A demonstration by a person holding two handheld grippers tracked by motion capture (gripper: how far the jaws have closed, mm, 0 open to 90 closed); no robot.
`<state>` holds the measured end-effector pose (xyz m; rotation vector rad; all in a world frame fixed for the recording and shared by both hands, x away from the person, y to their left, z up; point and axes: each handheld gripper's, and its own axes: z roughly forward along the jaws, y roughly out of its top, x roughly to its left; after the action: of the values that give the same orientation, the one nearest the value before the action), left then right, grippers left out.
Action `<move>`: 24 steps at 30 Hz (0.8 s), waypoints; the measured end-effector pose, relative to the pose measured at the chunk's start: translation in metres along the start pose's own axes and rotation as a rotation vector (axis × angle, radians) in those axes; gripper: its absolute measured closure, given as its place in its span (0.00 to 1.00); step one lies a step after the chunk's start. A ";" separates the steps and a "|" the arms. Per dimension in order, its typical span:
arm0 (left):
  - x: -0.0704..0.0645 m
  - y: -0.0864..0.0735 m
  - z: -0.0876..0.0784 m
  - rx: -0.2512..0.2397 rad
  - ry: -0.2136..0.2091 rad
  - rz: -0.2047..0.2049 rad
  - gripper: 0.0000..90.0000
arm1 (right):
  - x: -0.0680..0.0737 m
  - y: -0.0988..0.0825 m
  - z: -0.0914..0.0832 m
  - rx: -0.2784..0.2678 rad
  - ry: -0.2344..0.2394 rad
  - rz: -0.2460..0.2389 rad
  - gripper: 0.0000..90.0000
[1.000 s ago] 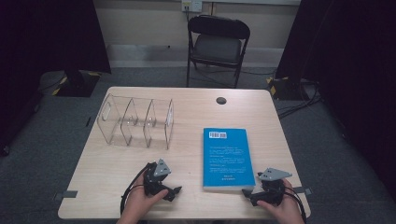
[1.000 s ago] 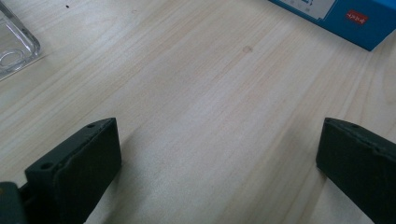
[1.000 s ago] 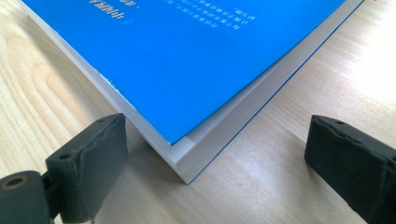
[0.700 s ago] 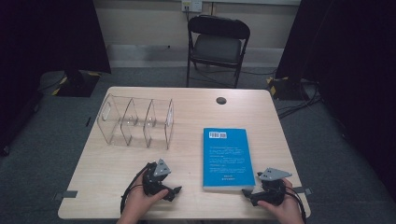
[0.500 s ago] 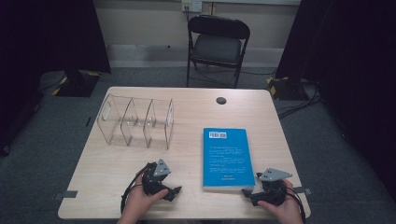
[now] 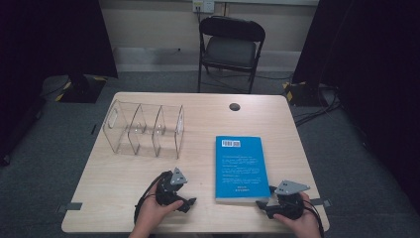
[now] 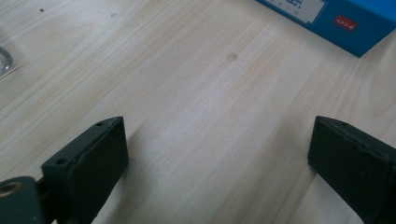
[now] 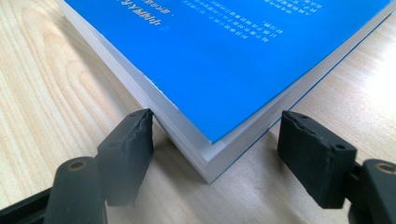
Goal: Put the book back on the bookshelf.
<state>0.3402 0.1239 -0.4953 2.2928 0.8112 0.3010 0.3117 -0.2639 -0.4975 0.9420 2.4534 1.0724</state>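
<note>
A blue book [image 6: 240, 166] lies flat on the wooden table [image 6: 114, 198], right of middle. My right gripper [image 6: 262, 204] rests at the book's near right corner. In the right gripper view that corner of the book [image 8: 243, 60] sits between my right gripper's [image 8: 217, 126] jaws, which have just been closing; one pad is at the page edge, the other stands apart. My left gripper [image 6: 187, 202] lies left of the book. Its jaws have just closed slightly and my left gripper [image 7: 219, 135] stays wide apart over bare wood, with the book's corner [image 7: 345, 18] farther off.
A clear plastic divider rack [image 6: 143, 130] stands at the table's back left. A small black disc [image 6: 234, 106] sits near the far edge. A black folding chair [image 6: 232, 47] stands behind the table. Dark curtains hang on both sides.
</note>
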 end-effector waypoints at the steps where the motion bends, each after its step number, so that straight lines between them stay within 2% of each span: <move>1: -0.001 0.001 0.000 -0.002 -0.006 0.002 0.07 | 0.000 0.000 0.000 -0.001 0.001 -0.001 0.30; 3: -0.002 0.002 0.001 -0.006 -0.008 0.011 0.09 | 0.002 0.001 0.000 0.004 -0.001 0.003 0.30; 5: -0.004 0.004 0.000 -0.016 -0.018 0.019 0.16 | 0.002 0.001 0.000 0.003 -0.001 0.003 0.30; 6: -0.004 0.005 0.000 -0.005 -0.017 0.019 0.18 | 0.002 0.001 0.000 0.002 -0.002 0.003 0.31; 17: -0.012 0.012 0.007 -0.010 -0.036 0.039 0.18 | 0.005 0.006 -0.001 0.037 -0.020 0.003 0.33; 21: -0.016 0.014 0.008 -0.007 -0.036 0.060 0.18 | 0.005 0.005 -0.001 0.034 -0.020 0.014 0.33; 22: -0.017 0.016 0.008 0.008 -0.035 0.071 0.18 | 0.005 0.005 -0.001 0.033 -0.021 0.016 0.33; 24: -0.021 0.017 0.009 0.000 -0.040 0.081 0.18 | 0.006 0.005 -0.001 0.036 -0.029 0.016 0.34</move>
<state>0.3361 0.0964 -0.4906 2.3274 0.6996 0.2901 0.3085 -0.2578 -0.4930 0.9835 2.4530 1.0157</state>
